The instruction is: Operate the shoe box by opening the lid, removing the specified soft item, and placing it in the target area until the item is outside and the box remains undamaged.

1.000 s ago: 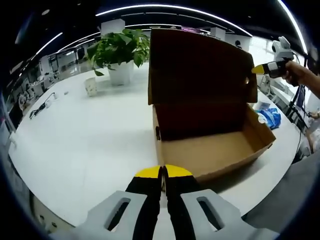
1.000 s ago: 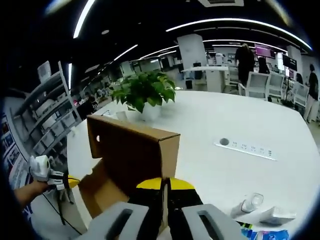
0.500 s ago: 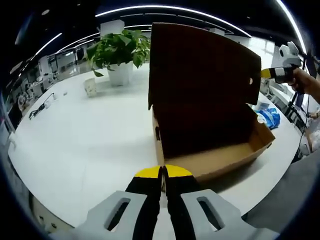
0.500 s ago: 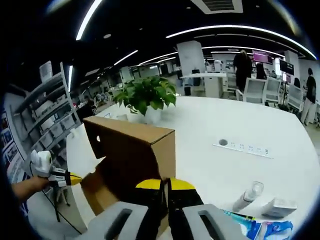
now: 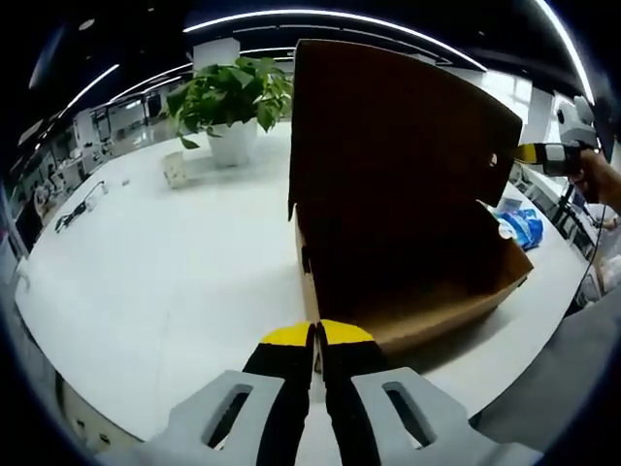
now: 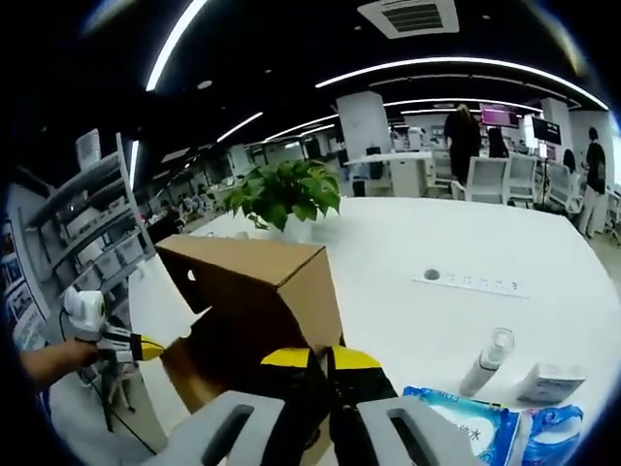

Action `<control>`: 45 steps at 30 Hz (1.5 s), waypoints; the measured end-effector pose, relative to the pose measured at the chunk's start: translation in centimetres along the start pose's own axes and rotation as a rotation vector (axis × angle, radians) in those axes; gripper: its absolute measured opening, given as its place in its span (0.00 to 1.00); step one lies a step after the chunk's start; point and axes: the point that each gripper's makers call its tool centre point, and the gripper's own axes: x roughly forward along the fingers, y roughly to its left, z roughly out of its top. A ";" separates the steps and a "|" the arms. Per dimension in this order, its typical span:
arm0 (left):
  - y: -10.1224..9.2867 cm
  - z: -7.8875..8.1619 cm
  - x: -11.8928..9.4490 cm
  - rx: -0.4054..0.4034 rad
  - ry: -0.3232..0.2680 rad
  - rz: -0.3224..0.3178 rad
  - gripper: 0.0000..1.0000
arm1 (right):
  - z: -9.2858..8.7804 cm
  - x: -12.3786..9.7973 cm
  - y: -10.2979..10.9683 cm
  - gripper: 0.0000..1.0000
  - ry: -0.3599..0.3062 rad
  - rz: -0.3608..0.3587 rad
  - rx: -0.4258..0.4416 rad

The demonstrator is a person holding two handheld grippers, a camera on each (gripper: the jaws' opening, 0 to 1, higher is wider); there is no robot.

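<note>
Left gripper view: the shoe box (image 5: 408,282) is plain brown corrugated cardboard, rectangular, sitting on a smooth round white table (image 5: 165,262) with its lid (image 5: 388,146) swung up nearly vertical, the dark inner face turned toward the camera. The left gripper (image 5: 315,337) comes up from six o'clock, its black jaws with yellow tips pressed together on nothing, just short of the box's near wall, which lies toward one o'clock of the tips. I cannot make out any soft item in the shadowed interior. At three o'clock, past the lid's far edge, the right gripper (image 5: 543,155) shows as a yellow-tipped tool in a hand (image 5: 597,180). A leafy potted plant (image 5: 233,102) in a white pot stands at eleven o'clock, well apart from the box, and a crinkly blue plastic packet (image 5: 519,225) lies behind the box's right end. In the right gripper view the same lid (image 6: 257,282) appears as a matte cardboard slab with a small round hole near its left corner, rising from ten to twelve o'clock of the jaws. The jaws meet, closed over the lid's edge. The left gripper (image 6: 146,348) is at nine o'clock. On the table at four o'clock lie a glossy blue wipes pack (image 6: 466,422), a slim white bottle (image 6: 488,359) and a small white box (image 6: 550,381); a flush power strip (image 6: 471,283) sits farther out at two o'clock.
</note>
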 end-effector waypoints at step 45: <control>0.1 6.9 -3.1 0.100 -0.177 0.005 0.15 | -5.1 -2.9 2.4 0.03 -0.034 0.022 -0.179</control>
